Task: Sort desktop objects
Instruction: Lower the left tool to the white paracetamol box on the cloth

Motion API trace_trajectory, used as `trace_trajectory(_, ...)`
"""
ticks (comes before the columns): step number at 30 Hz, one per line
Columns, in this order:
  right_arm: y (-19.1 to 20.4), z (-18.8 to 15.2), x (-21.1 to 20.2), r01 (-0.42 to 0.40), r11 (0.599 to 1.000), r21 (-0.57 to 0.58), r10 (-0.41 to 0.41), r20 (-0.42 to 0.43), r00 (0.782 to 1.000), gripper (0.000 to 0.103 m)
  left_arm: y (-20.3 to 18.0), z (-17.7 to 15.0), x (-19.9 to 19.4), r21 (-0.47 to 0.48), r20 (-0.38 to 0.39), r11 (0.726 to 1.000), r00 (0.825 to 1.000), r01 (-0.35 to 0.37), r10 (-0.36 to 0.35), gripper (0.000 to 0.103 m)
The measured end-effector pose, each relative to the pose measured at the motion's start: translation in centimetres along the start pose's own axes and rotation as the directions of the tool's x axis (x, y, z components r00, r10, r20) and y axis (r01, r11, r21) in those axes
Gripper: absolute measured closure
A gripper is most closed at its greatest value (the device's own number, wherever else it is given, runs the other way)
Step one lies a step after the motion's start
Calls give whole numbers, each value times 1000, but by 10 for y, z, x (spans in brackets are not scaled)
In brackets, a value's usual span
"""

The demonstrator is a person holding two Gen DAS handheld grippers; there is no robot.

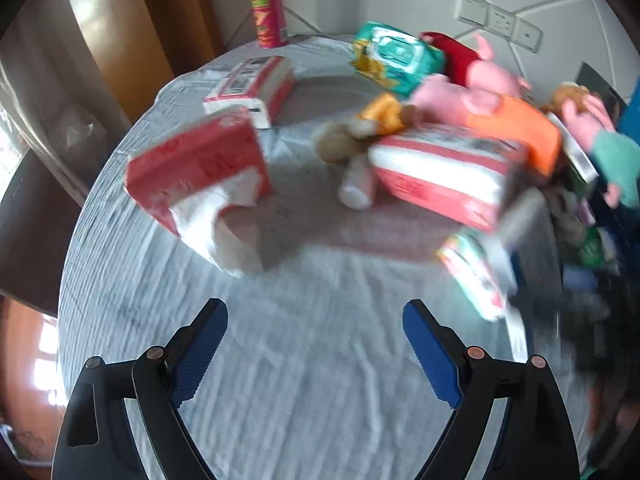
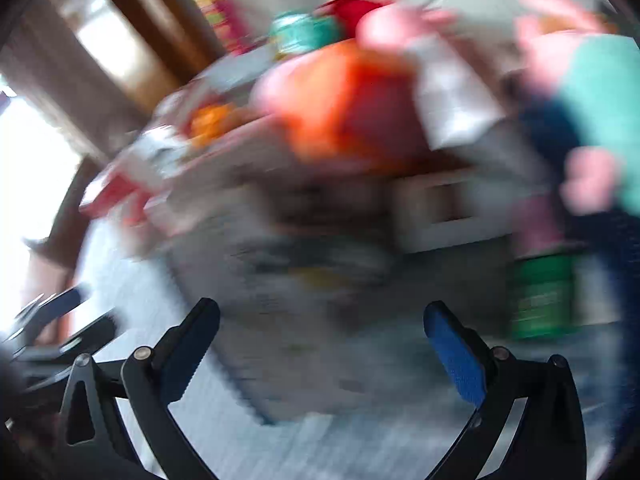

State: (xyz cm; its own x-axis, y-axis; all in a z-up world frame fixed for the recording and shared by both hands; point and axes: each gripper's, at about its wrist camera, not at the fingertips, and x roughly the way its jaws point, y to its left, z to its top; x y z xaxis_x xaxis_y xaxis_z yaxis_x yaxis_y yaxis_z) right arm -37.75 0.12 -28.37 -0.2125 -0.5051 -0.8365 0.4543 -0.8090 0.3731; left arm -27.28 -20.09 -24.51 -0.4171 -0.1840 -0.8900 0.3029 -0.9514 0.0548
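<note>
Directly beneath your left gripper [image 1: 315, 322], pale grey ribbed cloth [image 1: 280, 360] is showing between fingers spread wide and gripping nothing. Ahead and left, a red-and-white soft tissue pack [image 1: 200, 168] is standing on the cloth, with a red-and-white box [image 1: 252, 88] lying beyond it. Ahead and right, pink plush toys [image 1: 480, 88] are piling over another red-and-white pack [image 1: 444, 176]. Farthest, a pink crisp tube [image 1: 267, 8] is standing upright. Your right gripper [image 2: 320, 320] is likewise gaping, empty, its view badly blurred.

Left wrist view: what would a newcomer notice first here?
The red tissue pack with white tissue spilling out, alone at left on the white tablecloth. Next, the heap of pink plush toys and packs at right, and the tall chip can at the far edge.
</note>
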Motion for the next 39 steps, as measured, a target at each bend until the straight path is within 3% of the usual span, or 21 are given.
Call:
trace_trajectory(5, 26, -4, -13, -99, 995, 26, 98, 29, 995, 0, 10, 16, 0, 32, 15, 997, 997, 74, -75, 13)
trace_trajectory(9, -19, -14, -64, 3, 980, 197, -26, 115, 993, 0, -24, 22, -3, 95, 12, 974, 978, 205, -207, 13)
trace_trajectory(12, -43, -24, -85, 102, 966, 236, -129, 105, 986, 0, -58, 25, -2, 140, 1, 954, 963, 267, -269, 13)
trace_trajectory(14, -52, -26, -90, 123, 964, 236, -149, 94, 984, 0, -76, 21, 7, 157, -42, 954, 966, 257, -253, 36)
trace_trajectory(15, -54, -26, -91, 133, 964, 231, -158, 91, 983, 0, -85, 19, 11, 166, -63, 954, 968, 252, -245, 61)
trace_trajectory(17, -54, -25, -90, 145, 966, 214, -166, 83, 983, 1, -103, 16, 20, 183, -106, 953, 968, 242, -226, 64)
trace_trajectory(18, -53, -24, -89, 151, 967, 205, -170, 80, 982, 4, -100, 12, 19, 196, -89, 955, 974, 223, -209, 64)
trace_trajectory(20, -46, -18, -84, 144, 976, 165, -158, 76, 984, 22, -86, 9, 27, 175, -116, 966, 979, 189, -170, 68)
trace_trajectory(21, -41, -12, -80, 145, 979, 141, -157, 76, 985, 25, -80, 8, 31, 165, -130, 971, 980, 172, -151, 70)
trace_trajectory(24, -22, 12, -67, 147, 986, 85, -155, 102, 983, 28, -50, 6, 43, 127, -147, 987, 986, 96, -77, 70)
trace_trajectory(29, 26, 83, -45, 129, 989, -72, -117, 157, 981, 28, -22, 13, 30, 67, -96, 995, 993, 80, -74, 68)
trace_trajectory(31, 45, 111, -23, 126, 984, -124, -106, 152, 983, 28, -11, 15, 25, 43, -76, 996, 995, 75, -72, 46)
trace_trajectory(35, 43, 102, 0, 30, 995, -95, -25, 56, 998, 28, 11, 21, 14, -6, -35, 998, 997, 66, -66, 42)
trace_trajectory(39, 40, 90, 22, -67, 997, -48, 65, -41, 997, 27, 19, 9, 21, -39, -52, 996, 995, 80, -82, 42)
